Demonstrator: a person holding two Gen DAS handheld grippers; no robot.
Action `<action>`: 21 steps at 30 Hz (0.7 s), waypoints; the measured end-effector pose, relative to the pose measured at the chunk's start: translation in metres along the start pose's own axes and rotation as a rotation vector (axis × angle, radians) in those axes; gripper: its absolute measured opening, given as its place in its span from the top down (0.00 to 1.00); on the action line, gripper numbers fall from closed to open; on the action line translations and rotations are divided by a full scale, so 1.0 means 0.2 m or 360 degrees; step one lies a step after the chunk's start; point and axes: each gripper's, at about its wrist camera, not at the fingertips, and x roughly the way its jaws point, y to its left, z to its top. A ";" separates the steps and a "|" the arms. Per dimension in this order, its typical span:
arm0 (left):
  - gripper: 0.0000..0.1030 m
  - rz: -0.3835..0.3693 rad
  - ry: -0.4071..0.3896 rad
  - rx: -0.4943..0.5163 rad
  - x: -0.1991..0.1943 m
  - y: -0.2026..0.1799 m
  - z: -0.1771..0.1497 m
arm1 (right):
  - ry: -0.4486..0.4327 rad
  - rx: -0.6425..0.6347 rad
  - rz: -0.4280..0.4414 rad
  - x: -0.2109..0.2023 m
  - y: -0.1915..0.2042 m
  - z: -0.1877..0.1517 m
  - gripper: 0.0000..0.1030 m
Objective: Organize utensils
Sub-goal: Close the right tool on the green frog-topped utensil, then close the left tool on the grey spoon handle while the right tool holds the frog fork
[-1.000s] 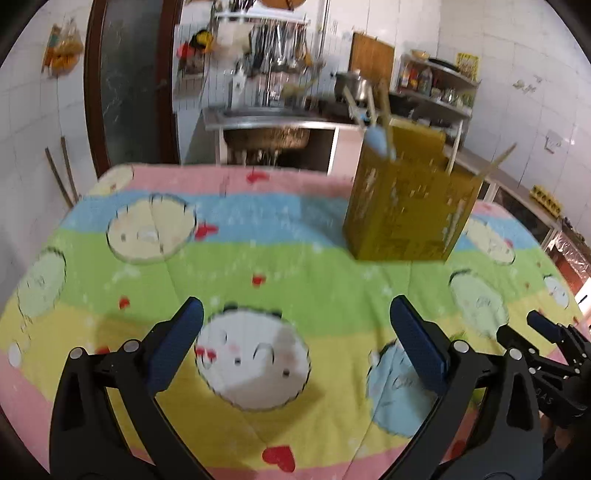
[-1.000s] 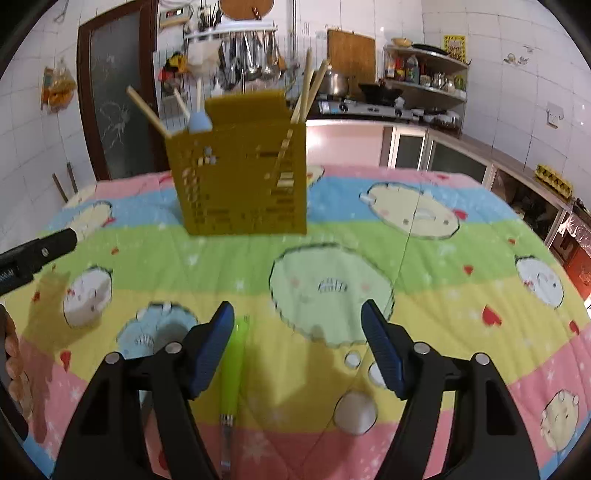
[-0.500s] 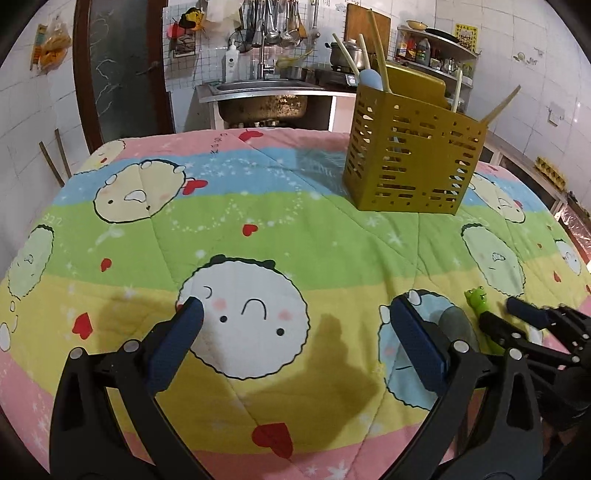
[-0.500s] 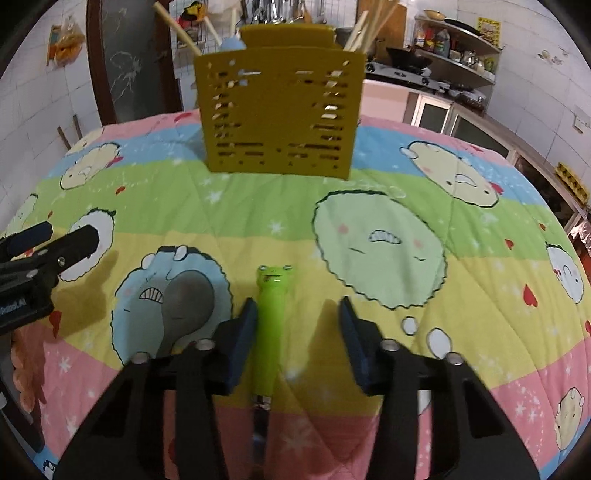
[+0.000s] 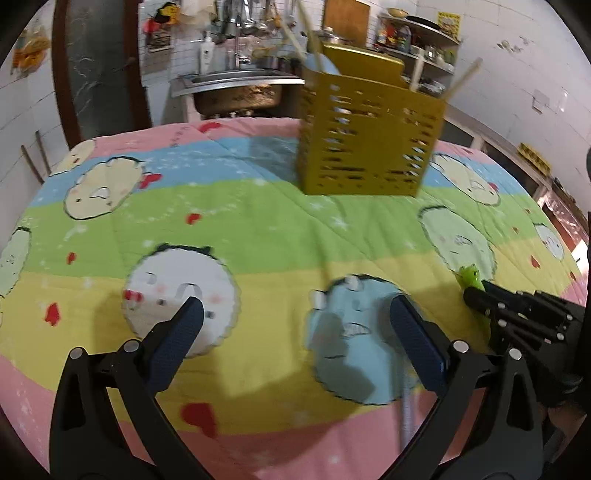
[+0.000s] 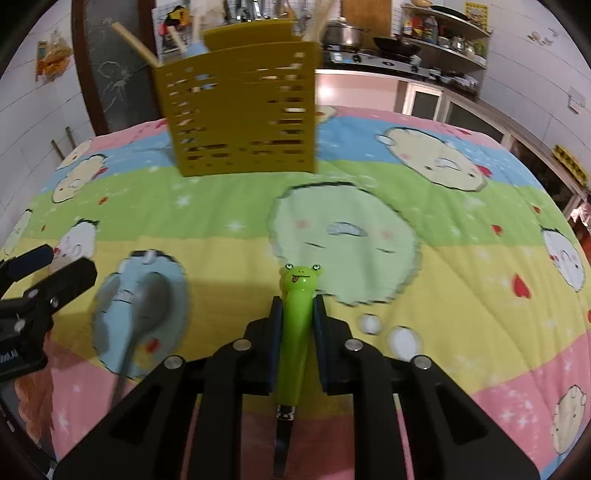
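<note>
Two claws low over quilted cartoon cloth on table (image 6: 461, 206). Right claw (image 6: 297, 325) closing, pads hugging glossy green frog-head utensil handle (image 6: 295, 332). Left claw (image 5: 295, 332) wide apart, w/ grey spoon (image 6: 147, 306) lying beneath. Slotted yellow plastic caddy (image 6: 240, 110) upright toward far edge, open cloth between.

Cartoon-print quilt (image 6: 424, 177), pastel stripes, covering tabletop. Steel sink (image 5: 236, 79) at 12 o'clock; dark door (image 5: 99, 62) at 11; shelf of bottles (image 6: 443, 33) at 1.
</note>
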 end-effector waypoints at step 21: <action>0.62 -0.0116 0.0214 0.0025 0.17 -0.28 -0.04 | 0.0044 0.0110 -0.0010 -0.01 -0.24 -0.03 0.83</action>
